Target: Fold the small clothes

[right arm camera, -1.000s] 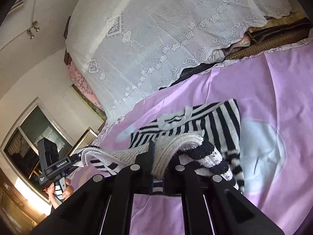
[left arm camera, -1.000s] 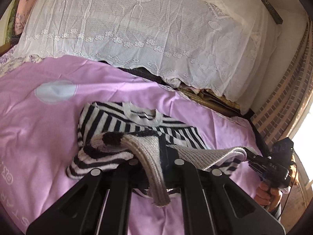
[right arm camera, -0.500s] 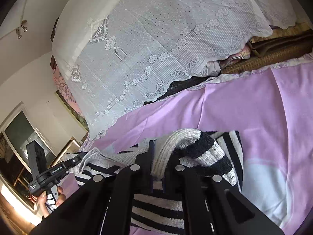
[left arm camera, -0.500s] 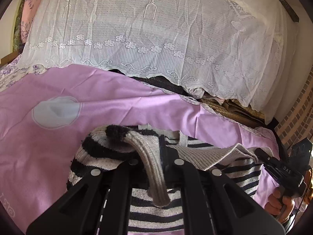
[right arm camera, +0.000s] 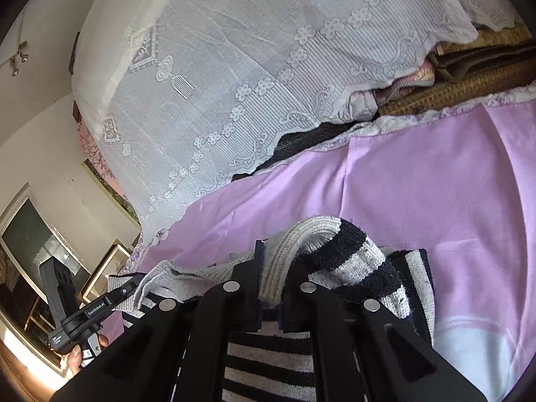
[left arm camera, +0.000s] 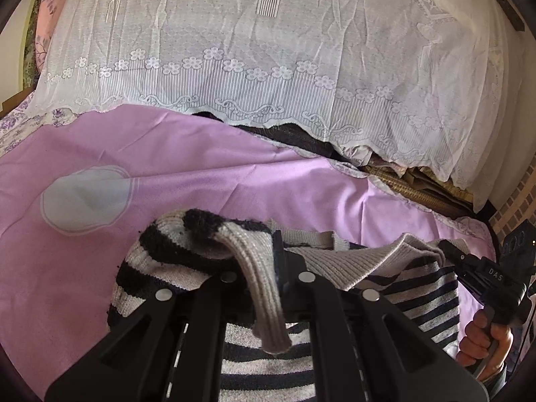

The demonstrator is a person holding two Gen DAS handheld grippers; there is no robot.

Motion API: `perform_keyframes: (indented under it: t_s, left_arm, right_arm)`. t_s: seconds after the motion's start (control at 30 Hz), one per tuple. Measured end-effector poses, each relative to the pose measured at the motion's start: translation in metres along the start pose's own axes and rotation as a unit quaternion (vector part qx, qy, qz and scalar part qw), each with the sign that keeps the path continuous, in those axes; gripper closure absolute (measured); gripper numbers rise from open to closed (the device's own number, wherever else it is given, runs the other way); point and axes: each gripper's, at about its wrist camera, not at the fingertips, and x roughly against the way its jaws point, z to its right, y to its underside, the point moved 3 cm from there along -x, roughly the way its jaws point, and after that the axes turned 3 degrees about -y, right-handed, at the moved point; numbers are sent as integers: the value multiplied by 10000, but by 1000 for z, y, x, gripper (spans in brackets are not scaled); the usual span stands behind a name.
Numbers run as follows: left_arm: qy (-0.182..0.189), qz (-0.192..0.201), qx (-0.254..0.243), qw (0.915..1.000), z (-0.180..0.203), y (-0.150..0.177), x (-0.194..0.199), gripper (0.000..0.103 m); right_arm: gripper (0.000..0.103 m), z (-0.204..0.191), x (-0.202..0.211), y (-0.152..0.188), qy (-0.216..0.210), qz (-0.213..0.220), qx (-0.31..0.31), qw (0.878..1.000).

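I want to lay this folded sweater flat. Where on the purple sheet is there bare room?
Free: the purple sheet between the striped sweater and the lace cover, including the pale round patch. Crowded: the near edge, where both claws pinch the sweater's hem.

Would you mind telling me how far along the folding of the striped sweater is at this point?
Midway. Done: nothing lies finished yet. In hand: the left gripper and right gripper are each shut on the ribbed hem of the striped sweater, carrying it over the garment's body above the purple sheet. Left: laying the hem down, releasing, any further folds.
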Motion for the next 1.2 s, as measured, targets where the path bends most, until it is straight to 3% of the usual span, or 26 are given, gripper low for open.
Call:
perform_keyframes:
  t_s: [0.47,0.8,0.9,1.0,1.1,1.13,1.2]
  left_arm:
    - [-467,-407,-362,9974,-7,23,-59,98]
    - [-227,-450,-33,9987,-16,27,-59,97]
    - [-134,-369,156,9991,-20,24,-52,91]
    - [-107,-217,206,9995,-22,20,-41,86]
    - [-302,35,121,9995,-20,18,-28,65]
    - [-342,132,118,9993,-20,16,-24,60]
    - [-314,219,142,9992,-21,14,-19,58]
  right_arm:
    - [97,37,-42,13,221,-435,-267,9985]
    - [95,43,-48,22,394,-498,-228,9977]
    - [93,44,-46,20,376,-443,-251,9980]
    - [81,45,-38,16,321,-244,-300,9987]
    - [62,42,-24,9,316,53,-289,9991]
    - [62,41,-21,7,324,142,-267,9990]
    - [62,38,-14,2,385,288,-194,9987]
